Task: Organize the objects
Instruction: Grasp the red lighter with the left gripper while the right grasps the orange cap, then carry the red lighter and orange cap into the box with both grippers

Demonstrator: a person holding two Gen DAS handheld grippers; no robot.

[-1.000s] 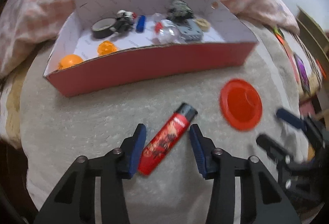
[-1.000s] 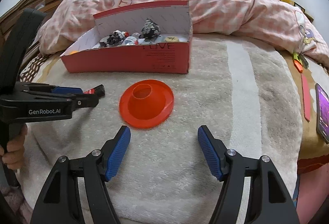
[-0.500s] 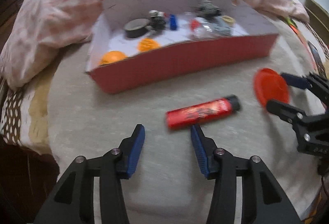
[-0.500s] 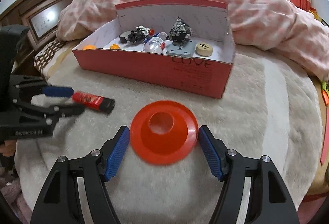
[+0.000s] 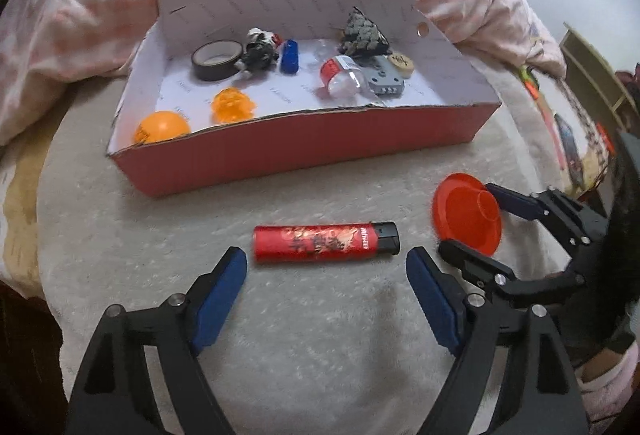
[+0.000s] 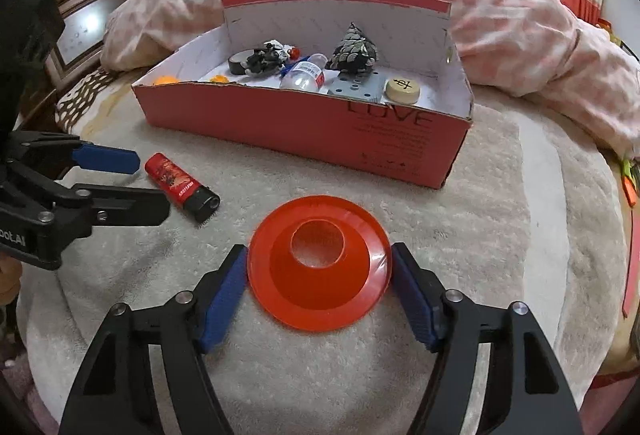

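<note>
A red lighter point(image 5: 326, 243) point(image 6: 180, 185) lies crosswise on the cream blanket, just beyond the tips of my left gripper point(image 5: 324, 264) point(image 6: 151, 186). Its jaws are opening wide and nothing is between the pads. An orange plastic cone point(image 6: 320, 267) point(image 5: 466, 219) stands on the blanket between the blue pads of my right gripper point(image 6: 316, 255) point(image 5: 468, 218). The pads stand close beside its rim without pressing it. Behind both stands the red cardboard box point(image 5: 300, 151) point(image 6: 304, 123), which holds a tape roll point(image 5: 216, 61), two orange balls, a small bottle point(image 5: 340, 75) and other small items.
A pink checked quilt point(image 6: 500, 7) is heaped behind and to the right of the box. A wooden headboard point(image 6: 80, 15) stands at the far left. The bed edge drops off on the right, where flat items point(image 5: 568, 151) lie. A hand shows at the lower right of the left wrist view.
The left jaws spread much wider, and the lighter, between them a second ago, now lies crosswise ahead of the tips. The right gripper moved up so the cone sits between its pads.
</note>
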